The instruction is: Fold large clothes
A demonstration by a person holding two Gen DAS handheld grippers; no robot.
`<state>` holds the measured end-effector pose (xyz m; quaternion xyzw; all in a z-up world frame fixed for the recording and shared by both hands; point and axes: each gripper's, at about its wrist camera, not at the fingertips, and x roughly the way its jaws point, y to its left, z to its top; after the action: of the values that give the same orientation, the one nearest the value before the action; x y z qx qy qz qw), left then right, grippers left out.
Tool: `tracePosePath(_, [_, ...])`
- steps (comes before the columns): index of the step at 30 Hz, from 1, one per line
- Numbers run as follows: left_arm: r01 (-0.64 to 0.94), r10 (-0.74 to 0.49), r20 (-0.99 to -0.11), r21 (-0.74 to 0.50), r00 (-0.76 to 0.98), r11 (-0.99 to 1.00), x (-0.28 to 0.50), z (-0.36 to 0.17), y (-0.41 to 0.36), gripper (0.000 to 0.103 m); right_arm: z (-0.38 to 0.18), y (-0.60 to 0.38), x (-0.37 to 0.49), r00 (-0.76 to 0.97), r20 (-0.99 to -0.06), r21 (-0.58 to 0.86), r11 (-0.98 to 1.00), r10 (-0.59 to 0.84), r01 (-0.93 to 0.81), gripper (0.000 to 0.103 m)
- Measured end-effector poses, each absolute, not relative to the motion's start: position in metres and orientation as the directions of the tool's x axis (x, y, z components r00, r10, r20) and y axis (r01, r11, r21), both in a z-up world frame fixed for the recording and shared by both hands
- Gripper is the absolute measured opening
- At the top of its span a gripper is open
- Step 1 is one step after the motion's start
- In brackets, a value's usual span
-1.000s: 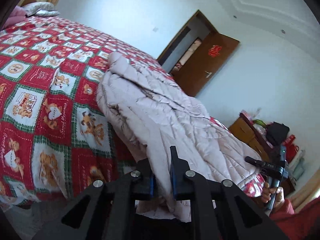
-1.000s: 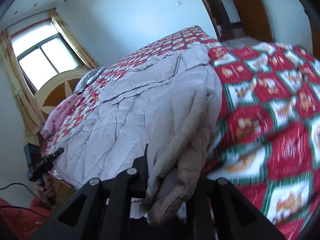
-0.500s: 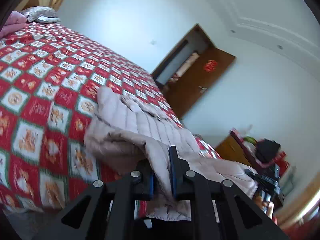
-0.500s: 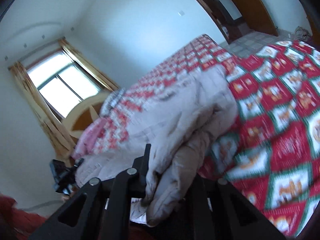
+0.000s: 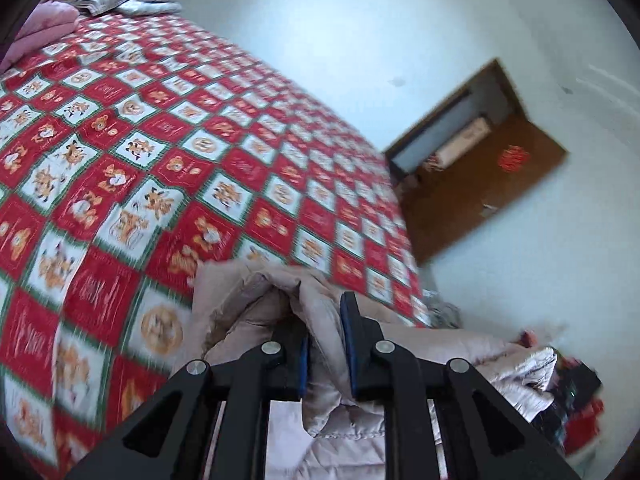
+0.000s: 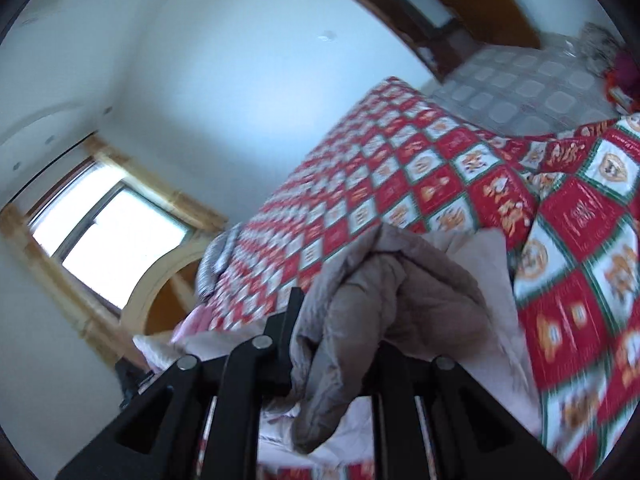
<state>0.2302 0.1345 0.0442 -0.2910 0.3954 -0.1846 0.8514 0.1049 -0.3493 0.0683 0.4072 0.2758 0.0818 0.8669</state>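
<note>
Both claws clamped on coat (image 5: 320, 320), now pulled off bedspread (image 5: 160, 140).

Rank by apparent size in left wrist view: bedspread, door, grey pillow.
1. bedspread, fills most of the frame
2. door
3. grey pillow, far off, so its small look is partly distance

coat (image 5: 320, 320) in front, between tongs | bedspread (image 5: 160, 140) behind | pillows (image 5: 128, 0) far end | door (image 5: 500, 184) right
</note>
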Motion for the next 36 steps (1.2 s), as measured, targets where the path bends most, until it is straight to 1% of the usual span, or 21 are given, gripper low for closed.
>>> tracePosePath(3, [-0.028, -0.490, -0.638, -0.625, 0.594, 0.780, 0.278, 0.009, 0.125, 0.019, 0.031, -0.367, 0.149, 0.841, -0.432, 0.775, 0.612, 0.326, 0.161, 0.021])
tracePosePath(6, [-0.120, -0.468, -0.717, -0.602, 0.517, 0.789, 0.313, -0.035, 0.118, 0.023, -0.013, -0.378, 0.176, 0.836, -0.467, 0.782, 0.577, 0.288, 0.238, 0.032])
tracePosePath(8, [-0.140, -0.467, -0.738, -0.594, 0.488, 0.792, 0.327, -0.063, 0.116, 0.025, -0.038, -0.383, 0.189, 0.836, -0.471, 0.785, 0.566, 0.283, 0.251, 0.036])
tracePosePath(12, [-0.127, -0.617, -0.624, -0.745, 0.480, 0.654, 0.334, -0.100, 0.139, 0.027, -0.053, -0.384, 0.193, 0.864, -0.427, 0.758, 0.627, 0.268, 0.180, 0.036])
tracePosePath(16, [-0.205, -0.796, -0.400, -0.916, 0.454, 0.344, 0.334, -0.126, 0.184, 0.027, -0.063, -0.389, 0.183, 0.885, -0.369, 0.781, 0.611, 0.286, 0.128, 0.036])
tracePosePath(18, [-0.187, -0.804, -0.385, -0.923, 0.453, 0.337, 0.332, -0.117, 0.195, 0.028, -0.063, -0.388, 0.183, 0.882, -0.375, 0.777, 0.616, 0.286, 0.131, 0.037])
tracePosePath(19, [-0.152, -0.774, -0.413, -0.908, 0.480, 0.390, 0.327, -0.102, 0.203, 0.030, -0.062, -0.385, 0.185, 0.875, -0.395, 0.762, 0.632, 0.280, 0.141, 0.038])
tracePosePath(20, [-0.142, -0.721, -0.455, -0.880, 0.522, 0.453, 0.323, -0.089, 0.209, 0.052, -0.061, -0.383, 0.187, 0.866, -0.420, 0.742, 0.652, 0.270, 0.156, 0.038])
tracePosePath(21, [-0.145, -0.640, -0.507, -0.835, 0.578, 0.531, 0.317, -0.073, 0.219, 0.085, -0.059, -0.382, 0.189, 0.858, -0.440, 0.727, 0.666, 0.264, 0.168, 0.039])
tracePosePath(22, [-0.158, -0.564, -0.526, -0.805, 0.637, 0.572, 0.308, -0.060, 0.232, 0.095, -0.060, -0.379, 0.193, 0.853, -0.450, 0.722, 0.670, 0.264, 0.174, 0.040])
tracePosePath(23, [-0.172, -0.508, -0.506, -0.806, 0.697, 0.567, 0.297, -0.050, 0.246, 0.097, -0.059, -0.380, 0.194, 0.849, -0.456, 0.723, 0.667, 0.266, 0.180, 0.041])
tracePosePath(25, [-0.164, -0.505, -0.500, -0.805, 0.703, 0.570, 0.286, -0.038, 0.256, 0.096, -0.055, -0.379, 0.196, 0.833, -0.475, 0.728, 0.659, 0.286, 0.189, 0.045])
tracePosePath(26, [-0.154, -0.509, -0.525, -0.783, 0.682, 0.603, 0.283, -0.034, 0.252, 0.096, -0.050, -0.378, 0.196, 0.825, -0.484, 0.725, 0.662, 0.291, 0.191, 0.047])
tracePosePath(28, [-0.109, -0.460, -0.603, -0.674, 0.652, 0.730, 0.271, -0.019, 0.234, 0.096, -0.022, -0.374, 0.180, 0.855, -0.443, 0.711, 0.687, 0.270, 0.151, 0.053])
tracePosePath(29, [-0.071, -0.427, -0.626, -0.611, 0.652, 0.788, 0.262, -0.009, 0.221, 0.096, -0.005, -0.369, 0.165, 0.880, -0.413, 0.692, 0.709, 0.234, 0.136, 0.066])
tracePosePath(30, [-0.023, -0.409, -0.633, -0.560, 0.657, 0.828, 0.253, -0.003, 0.207, 0.096, 0.012, -0.363, 0.150, 0.903, -0.398, 0.652, 0.742, 0.160, 0.156, 0.075])
tracePosePath(31, [0.039, -0.399, -0.633, -0.503, 0.663, 0.864, 0.241, 0.004, 0.188, 0.096, 0.023, -0.356, 0.139, 0.917, -0.391, 0.606, 0.772, 0.081, 0.191, 0.092])
tracePosePath(32, [0.090, -0.389, -0.636, -0.449, 0.666, 0.889, 0.233, 0.008, 0.169, 0.097, 0.042, -0.339, 0.119, 0.923, -0.379, 0.507, 0.819, -0.067, 0.268, 0.103])
tracePosePath(34, [0.191, -0.361, -0.642, -0.320, 0.677, 0.928, 0.214, 0.015, 0.124, 0.097, 0.061, -0.304, 0.100, 0.923, -0.331, 0.362, 0.877, -0.195, 0.315, 0.103])
tracePosePath(35, [0.225, -0.348, -0.639, -0.269, 0.686, 0.936, 0.208, 0.015, 0.103, 0.097, 0.067, -0.281, 0.095, 0.935, -0.299, 0.290, 0.916, -0.189, 0.277, 0.103])
tracePosePath(36, [0.257, -0.347, -0.633, -0.233, 0.692, 0.938, 0.204, 0.014, 0.082, 0.097, 0.069, -0.255, 0.096, 0.949, -0.290, 0.225, 0.955, -0.124, 0.194, 0.100])
